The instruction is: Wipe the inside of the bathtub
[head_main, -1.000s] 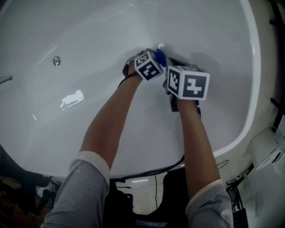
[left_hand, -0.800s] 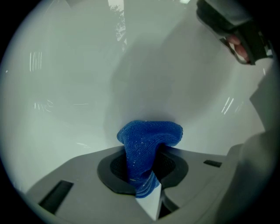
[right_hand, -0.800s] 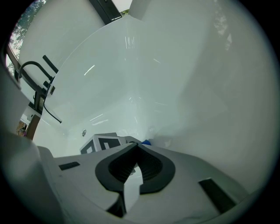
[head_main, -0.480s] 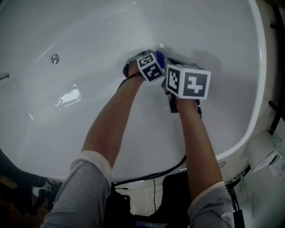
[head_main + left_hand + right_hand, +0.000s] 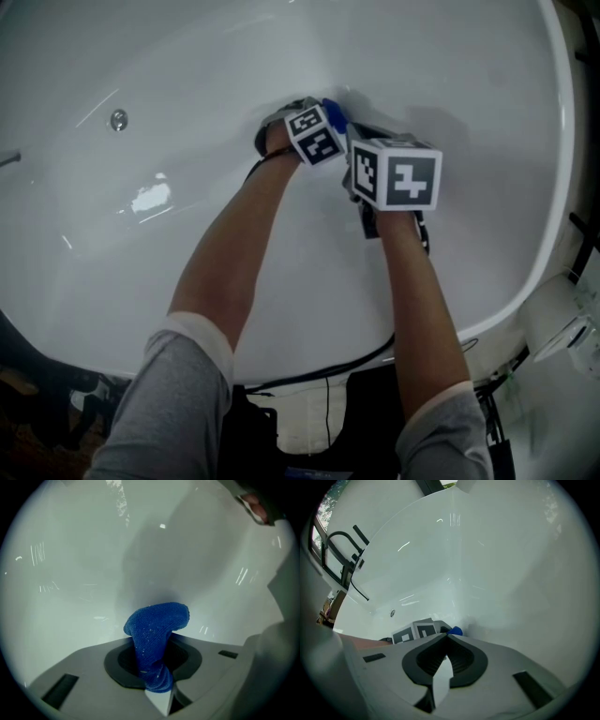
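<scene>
My grey sleeves (image 5: 164, 412) are nearest, outside the near rim of the bathtub (image 5: 459, 84), and a black cable (image 5: 328, 364) runs along that rim between my arms. Both bare forearms reach over the rim and down into the tub.

Further in, my right gripper (image 5: 367, 131) sits low on the tub's inner slope, with its marker cube facing up. In the right gripper view its jaws are closed tip to tip (image 5: 446, 637) with nothing between them; only white tub surface (image 5: 501, 564) shows past them.

My left gripper (image 5: 328, 112) is just beside it, a little deeper in the tub. Its jaws are clamped tight (image 5: 155, 651) on a blue cloth (image 5: 157, 623). The cloth is pinched into a narrow twist at the jaws, and its free end bulges out ahead towards the tub wall (image 5: 93, 550). I cannot tell whether that end touches the wall. From the head view only a small blue edge of the cloth (image 5: 333, 110) shows beyond the left cube, and the right gripper view catches it as a blue dot (image 5: 455, 631).

Farther off, on the tub's far wall to my left, is a small round metal fitting (image 5: 118, 120), well apart from both grippers. The white enamel around it carries bright reflections.
</scene>
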`<state>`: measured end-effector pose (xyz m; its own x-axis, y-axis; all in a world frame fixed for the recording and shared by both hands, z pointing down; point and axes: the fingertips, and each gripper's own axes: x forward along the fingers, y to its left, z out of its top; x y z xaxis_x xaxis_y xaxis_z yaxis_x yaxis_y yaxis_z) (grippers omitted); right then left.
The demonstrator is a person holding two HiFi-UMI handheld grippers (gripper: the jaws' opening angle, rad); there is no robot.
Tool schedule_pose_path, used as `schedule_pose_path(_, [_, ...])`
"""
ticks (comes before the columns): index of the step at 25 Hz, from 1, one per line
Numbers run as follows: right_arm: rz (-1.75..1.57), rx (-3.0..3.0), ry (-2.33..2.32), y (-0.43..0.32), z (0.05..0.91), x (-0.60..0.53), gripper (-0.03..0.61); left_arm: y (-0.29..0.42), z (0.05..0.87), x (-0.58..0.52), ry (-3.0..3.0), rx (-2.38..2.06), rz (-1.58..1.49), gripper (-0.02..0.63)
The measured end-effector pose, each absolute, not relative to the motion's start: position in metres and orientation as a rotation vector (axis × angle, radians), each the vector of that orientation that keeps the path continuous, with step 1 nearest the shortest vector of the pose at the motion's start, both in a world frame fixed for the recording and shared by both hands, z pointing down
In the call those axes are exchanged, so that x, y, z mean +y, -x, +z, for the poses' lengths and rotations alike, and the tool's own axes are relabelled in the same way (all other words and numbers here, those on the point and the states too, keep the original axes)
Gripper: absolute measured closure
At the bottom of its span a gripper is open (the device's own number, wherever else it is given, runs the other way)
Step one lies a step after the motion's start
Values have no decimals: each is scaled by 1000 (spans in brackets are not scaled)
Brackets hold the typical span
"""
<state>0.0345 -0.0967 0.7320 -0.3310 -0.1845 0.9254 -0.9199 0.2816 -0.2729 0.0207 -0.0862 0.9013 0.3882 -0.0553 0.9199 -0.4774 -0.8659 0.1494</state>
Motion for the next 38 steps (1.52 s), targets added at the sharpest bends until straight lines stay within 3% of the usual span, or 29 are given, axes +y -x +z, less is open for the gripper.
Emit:
schedule_pose_path(15, [1151,-1741,-967,-26,733,-91,572,24,897,-155,-2320,-607,1632,526])
schedule_pose_path(33, [1165,-1721,-1008,-37,738,-94,572,-10,905,-2,-2329,-341,1644,528])
schedule_pose_path(38, [1158,-1712,-1021,-35,738,-95,572,-9,908,-12,-2313,-311,1624,526])
